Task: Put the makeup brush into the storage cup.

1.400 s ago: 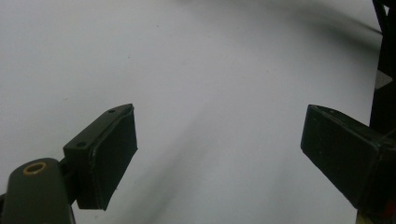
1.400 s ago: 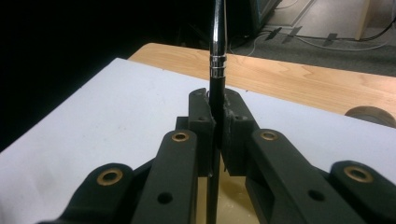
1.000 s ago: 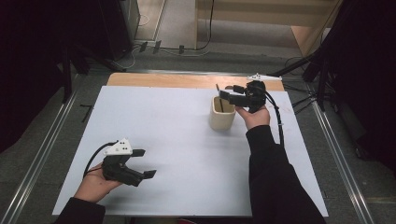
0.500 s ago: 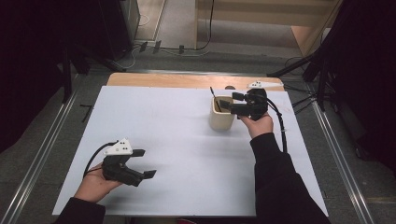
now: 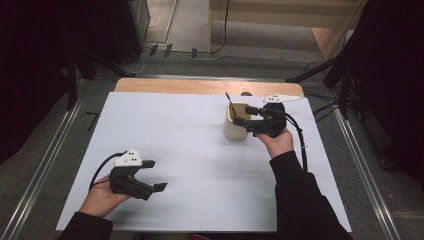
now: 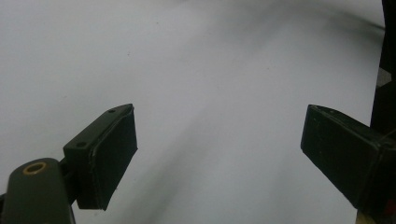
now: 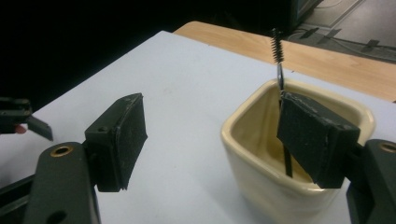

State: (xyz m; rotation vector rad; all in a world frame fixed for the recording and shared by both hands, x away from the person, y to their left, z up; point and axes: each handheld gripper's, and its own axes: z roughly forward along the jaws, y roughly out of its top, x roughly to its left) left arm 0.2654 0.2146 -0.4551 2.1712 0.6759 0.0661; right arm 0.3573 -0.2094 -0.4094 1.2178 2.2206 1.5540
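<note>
A glossy cream square-mouthed ceramic cup (image 7: 289, 158), holding a thin black bristled brush (image 7: 279, 60), is being straddled by the spread right gripper (image 7: 219, 140); the left gripper (image 6: 219, 154) is being held spread.

I see white sheet (image 5: 200, 150) plain, no pattern, over pale wood table (image 5: 200, 86). Cup (image 5: 232, 129) cream, glossy, inside same cream. Brush (image 7: 279, 56) in cup: black bristles, dark thin stem. Left gripper (image 5: 152, 176) black body, white top plate, black cable. Right gripper (image 5: 243, 116) black, white top plate, black cable. In my gripper views, pads (image 6: 114, 156) matte black, brass-coloured ring at jaw pivot. Sleeve (image 5: 300, 200) black. Floor (image 5: 45, 150) grey, surroundings dark.
</note>
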